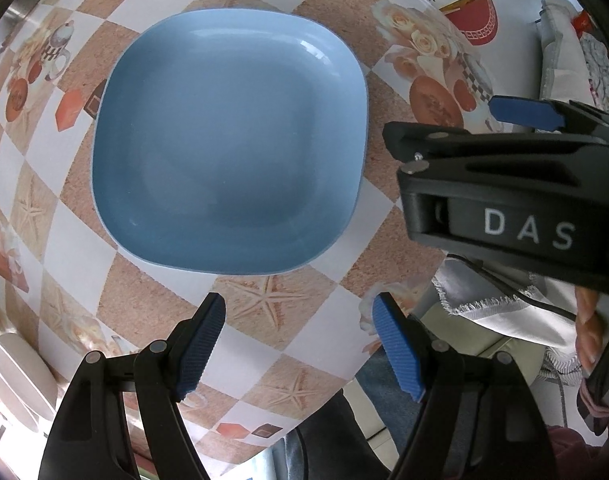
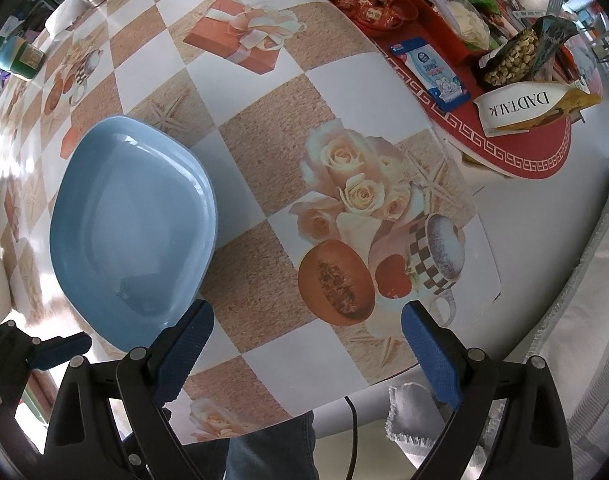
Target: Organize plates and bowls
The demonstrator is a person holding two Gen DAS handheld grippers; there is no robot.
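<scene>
Below, a blue square plate [image 1: 228,140] lies flat on the checkered tablecloth [image 1: 264,304]. Just short of its near rim the left gripper [image 1: 300,344] hovers, jaws apart and empty; beside it, the right gripper [image 2: 306,356] also gapes empty.

left hand-held gripper [image 1: 300,346] gaping, right hand-held gripper [image 2: 306,354] gaping

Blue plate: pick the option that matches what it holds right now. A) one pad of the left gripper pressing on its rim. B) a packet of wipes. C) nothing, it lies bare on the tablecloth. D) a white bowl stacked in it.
C: the blue plate shows only its bare glazed inside, and the open left gripper hangs short of its near rim without touching it.
</scene>
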